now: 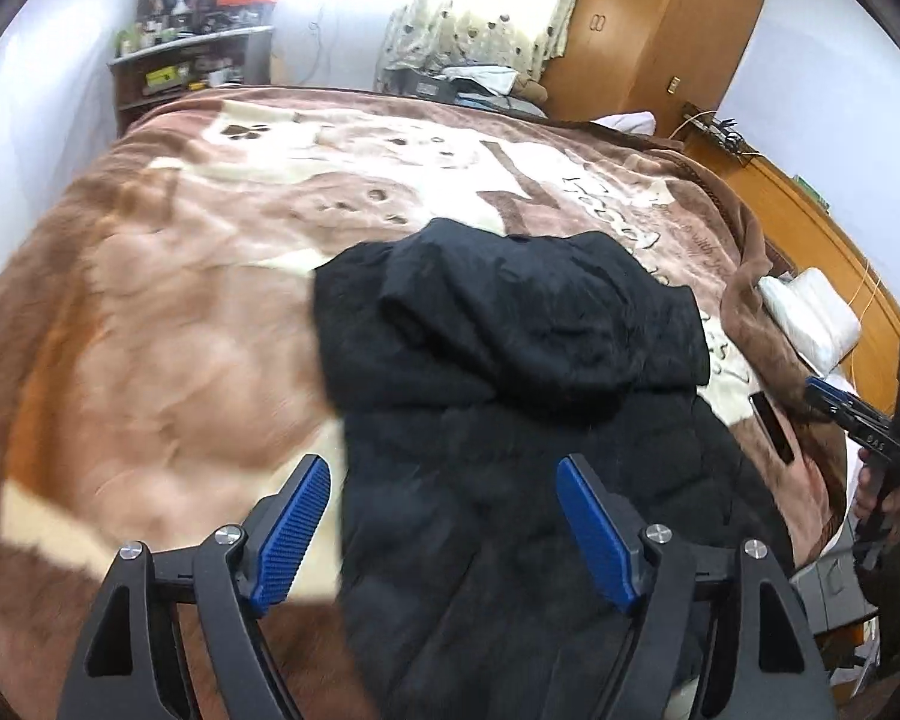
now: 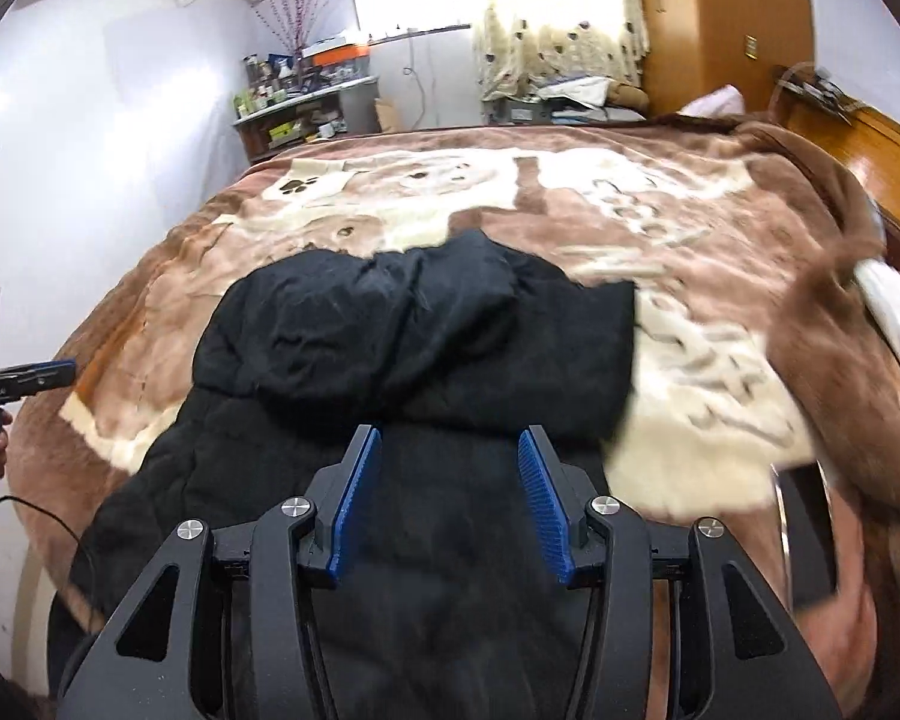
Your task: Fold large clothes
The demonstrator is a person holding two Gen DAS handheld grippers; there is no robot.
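Coat (image 2: 414, 360) lying bunched on bed (image 2: 720, 372), hood end far. Left gripper (image 1: 444, 516) and right gripper (image 2: 447, 498) both hovering above, jaws wide, holding nothing. Probably best grabbing near hem corners, folding evenly toward hood.

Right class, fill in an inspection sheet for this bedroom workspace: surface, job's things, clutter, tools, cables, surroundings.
Surface: bed under a brown and cream blanket.
Job's things: black padded jacket lying on the blanket, top part folded over.
Clutter: white bundle at the bed's edge.
Tools: left tool open, empty; right tool open, empty, above the jacket.
Cables: thin black lead beside the bed.
Surroundings: crowded shelf, wooden wardrobe, curtained window.
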